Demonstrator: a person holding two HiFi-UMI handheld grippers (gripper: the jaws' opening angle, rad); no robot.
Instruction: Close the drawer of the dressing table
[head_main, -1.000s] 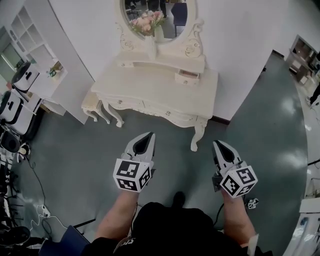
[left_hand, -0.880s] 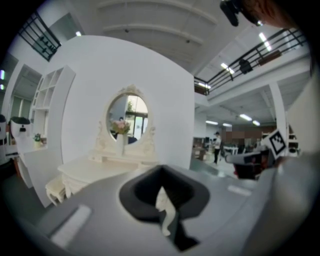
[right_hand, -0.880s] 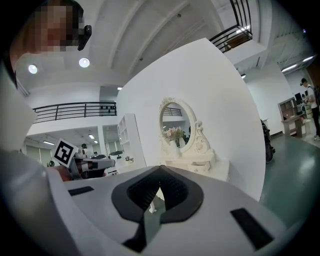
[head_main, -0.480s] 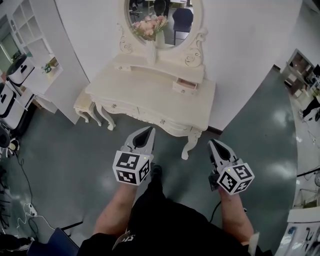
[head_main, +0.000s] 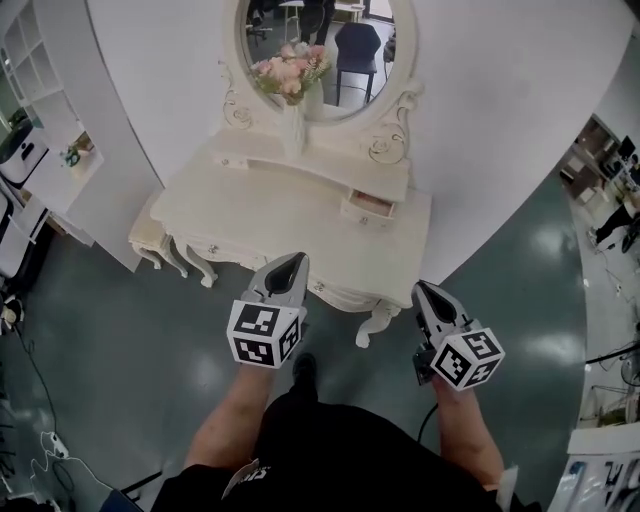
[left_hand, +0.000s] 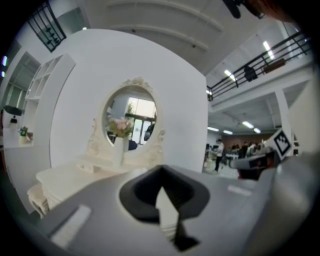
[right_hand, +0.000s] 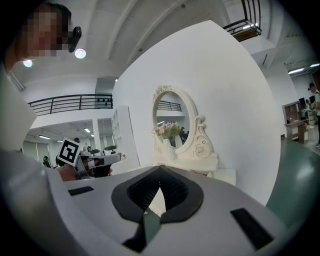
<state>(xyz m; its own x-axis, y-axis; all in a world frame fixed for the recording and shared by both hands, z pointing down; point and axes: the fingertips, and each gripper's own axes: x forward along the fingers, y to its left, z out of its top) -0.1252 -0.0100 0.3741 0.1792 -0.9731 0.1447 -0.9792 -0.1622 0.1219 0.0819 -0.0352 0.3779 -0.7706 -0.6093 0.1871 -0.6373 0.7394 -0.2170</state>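
The cream dressing table (head_main: 262, 218) stands against the white wall under an oval mirror (head_main: 322, 48). A small drawer (head_main: 368, 207) on its upper shelf, right of the middle, stands pulled out. My left gripper (head_main: 291, 262) is shut and empty, its tip over the table's front edge in the head view. My right gripper (head_main: 424, 291) is shut and empty too, near the table's right front corner and short of the drawer. In the left gripper view the left gripper (left_hand: 161, 168) points level at the mirror (left_hand: 129, 122). The right gripper (right_hand: 160, 168) faces the table (right_hand: 225, 176) from its right.
A vase of pink flowers (head_main: 292, 110) stands on the table before the mirror. A cream stool (head_main: 148, 243) sits by the table's left end, with a white shelf unit (head_main: 45, 120) beyond it. The floor is grey-green. My foot (head_main: 303, 371) is just before the table.
I have walked closer to the dressing table, which now fills more of the head view. Both grippers moved forward with me and stayed shut.
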